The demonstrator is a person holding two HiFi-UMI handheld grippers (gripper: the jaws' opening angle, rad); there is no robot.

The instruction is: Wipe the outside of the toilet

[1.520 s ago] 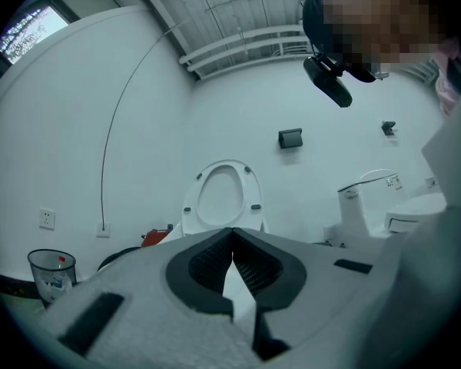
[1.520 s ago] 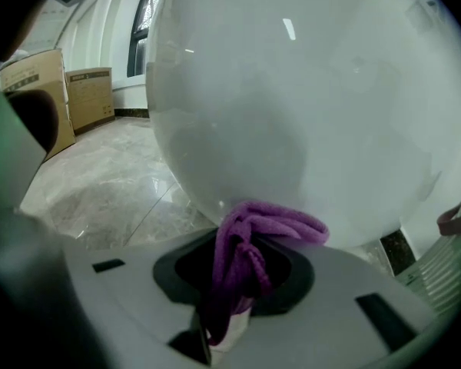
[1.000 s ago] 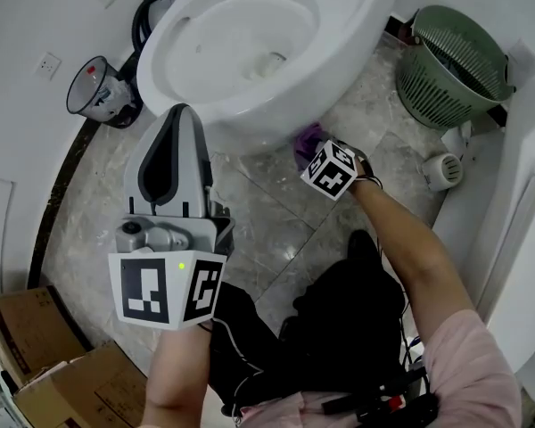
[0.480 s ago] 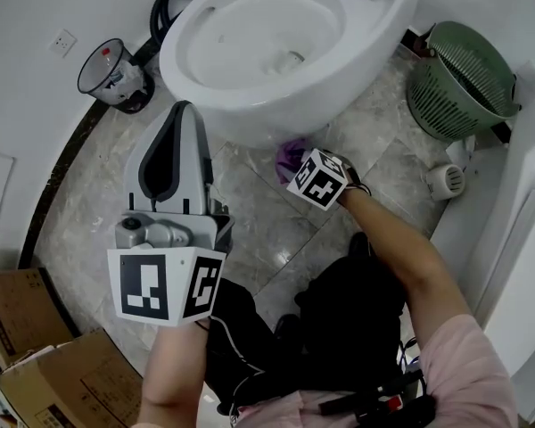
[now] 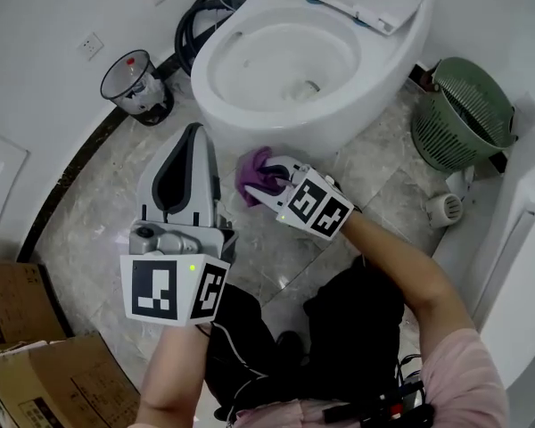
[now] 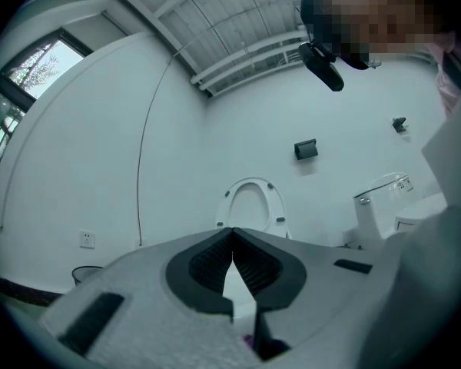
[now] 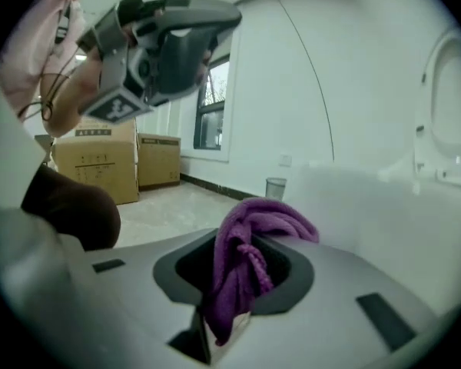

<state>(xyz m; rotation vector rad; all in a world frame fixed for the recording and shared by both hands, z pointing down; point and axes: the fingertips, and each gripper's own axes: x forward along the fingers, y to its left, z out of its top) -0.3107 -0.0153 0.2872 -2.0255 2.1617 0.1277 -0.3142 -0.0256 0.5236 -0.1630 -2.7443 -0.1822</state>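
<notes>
At the front of the toilet (image 5: 250,130), low against the outer wall of the bowl: the right gripper (image 5: 266,185), jaws clamped on a purple cloth (image 5: 252,169). Cloth bunched between the pads, one fold spilling over the jaw tips toward the toilet, a loose end hanging down the gap. Right up at the white porcelain; whether actually touching it, impossible to tell. Further out from the toilet's front, raised above the marble floor (image 5: 107,194) and tipped toward the bowl: the left gripper (image 5: 193,132), jaws closed tip to tip with nothing between them. Well apart from the toilet, touching neither bowl nor cloth. Seen along those closed jaws, the toilet's raised seat (image 6: 252,206) against the white wall. On the toilet itself: bowl open, seat and lid tipped back at the far end. To the toilet's left, by the wall, a black wire wastebasket (image 5: 135,86); behind that, beside the toilet's rear, a coil of black hose (image 5: 192,20). To the toilet's right, near the bowl's flank, a green basket (image 5: 459,114) lying tilted on its side. Far from the toilet, at the near left corner of the floor, cardboard boxes (image 5: 31,355). Between boxes and toilet, the person's dark-clad legs and both forearms reaching toward the bowl.
</notes>
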